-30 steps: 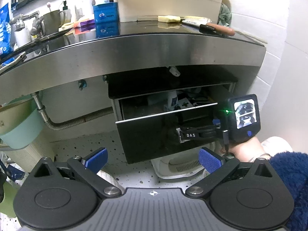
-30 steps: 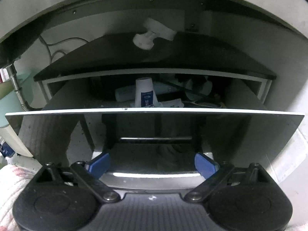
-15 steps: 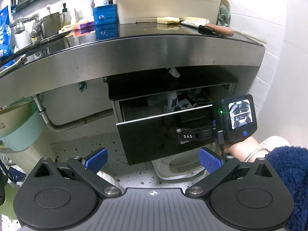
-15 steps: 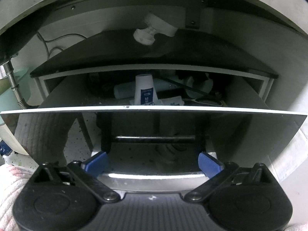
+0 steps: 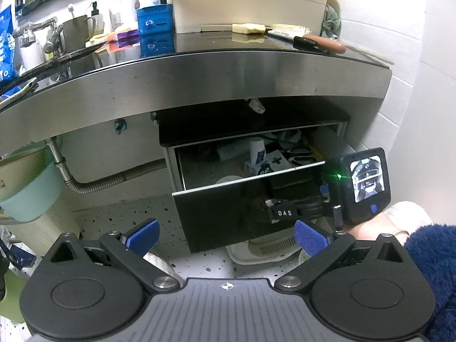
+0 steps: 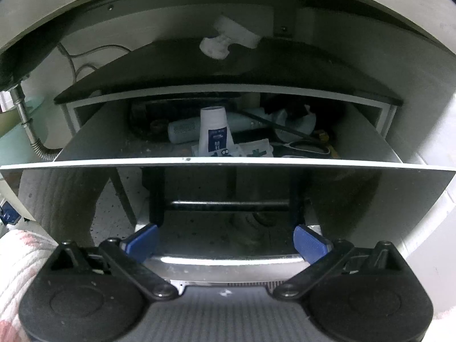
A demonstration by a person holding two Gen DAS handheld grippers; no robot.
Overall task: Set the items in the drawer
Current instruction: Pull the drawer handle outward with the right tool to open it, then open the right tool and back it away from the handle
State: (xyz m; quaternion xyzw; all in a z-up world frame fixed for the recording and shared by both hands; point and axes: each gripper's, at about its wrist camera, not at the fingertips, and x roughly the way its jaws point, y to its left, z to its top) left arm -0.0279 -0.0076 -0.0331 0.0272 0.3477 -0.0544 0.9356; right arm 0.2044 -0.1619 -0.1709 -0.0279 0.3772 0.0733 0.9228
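The drawer (image 5: pixel 239 211) under the steel-edged counter stands pulled out, its glossy black front (image 6: pixel 228 188) facing me. Inside lie a white tube (image 6: pixel 213 131) standing on its cap, a pale bottle (image 6: pixel 182 131) on its side, black scissors (image 6: pixel 309 148) and a packet with a green cross (image 6: pixel 256 149). My right gripper (image 6: pixel 225 242) is open, low against the drawer front, with the silver bottom lip (image 6: pixel 225 262) between its blue pads, which do not press on it. Its screen body (image 5: pixel 362 185) shows at the drawer's right corner. My left gripper (image 5: pixel 226 236) hangs open and holds nothing.
On the counter (image 5: pixel 199 85) stand a beige tub (image 5: pixel 245 2), a blue box (image 5: pixel 155 18), a mug (image 5: pixel 75 30), a faucet (image 5: pixel 42 32) and a brown-handled tool (image 5: pixel 322 44). A teal basin (image 5: pixel 31 191) and a flexible pipe (image 5: pixel 114 178) are on the left. A white object (image 5: pixel 268 249) sits on the floor below the drawer.
The right gripper's jaws have spread wider at the drawer's bottom lip. In the left wrist view the right gripper sits slightly further right and lower, and more of the drawer's inside shows.
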